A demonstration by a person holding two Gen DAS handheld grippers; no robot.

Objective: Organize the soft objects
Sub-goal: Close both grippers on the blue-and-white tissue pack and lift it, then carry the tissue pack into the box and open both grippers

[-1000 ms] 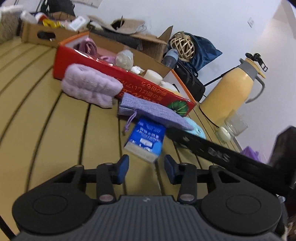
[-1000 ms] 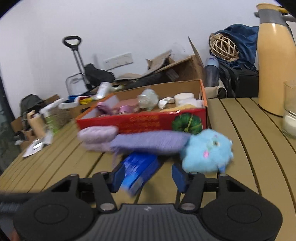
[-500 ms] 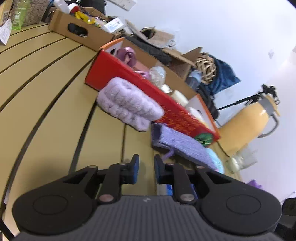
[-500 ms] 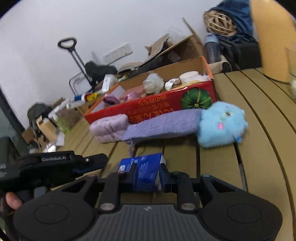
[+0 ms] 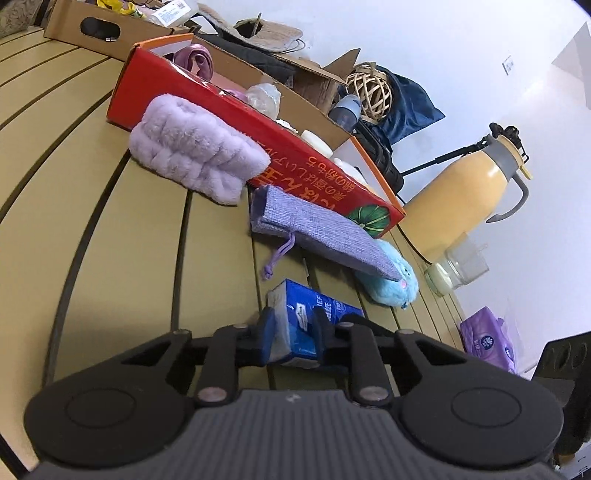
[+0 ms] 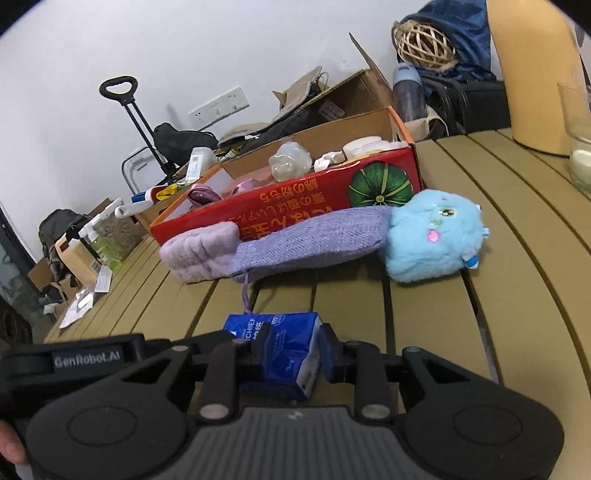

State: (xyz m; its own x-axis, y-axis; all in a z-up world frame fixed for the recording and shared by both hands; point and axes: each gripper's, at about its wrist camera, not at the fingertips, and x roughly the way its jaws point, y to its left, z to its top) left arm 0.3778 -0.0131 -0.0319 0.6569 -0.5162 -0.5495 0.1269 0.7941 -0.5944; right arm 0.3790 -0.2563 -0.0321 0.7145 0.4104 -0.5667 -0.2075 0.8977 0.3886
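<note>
A blue tissue pack [image 5: 310, 325] [image 6: 280, 350] sits on the slatted table, held between the fingers of both grippers. My left gripper [image 5: 293, 338] is shut on one end of it. My right gripper [image 6: 291, 350] is shut on it from the other side. Beyond it lie a fluffy lilac towel [image 5: 192, 155] [image 6: 199, 253], a purple drawstring pouch [image 5: 317, 229] [image 6: 310, 243] and a light-blue plush toy [image 5: 391, 284] [image 6: 436, 236], all in front of a red box [image 5: 295, 162] [image 6: 288, 199].
A yellow thermos [image 5: 465, 199] and a glass jar [image 5: 458, 266] stand at the right of the table. A purple tissue pack [image 5: 487, 343] lies at the far right edge. Cardboard boxes [image 5: 103, 33] and bags crowd the back.
The left gripper came back down from the towel side and shut on the blue tissue pack. The right gripper stayed shut on the pack, which shifted slightly.
</note>
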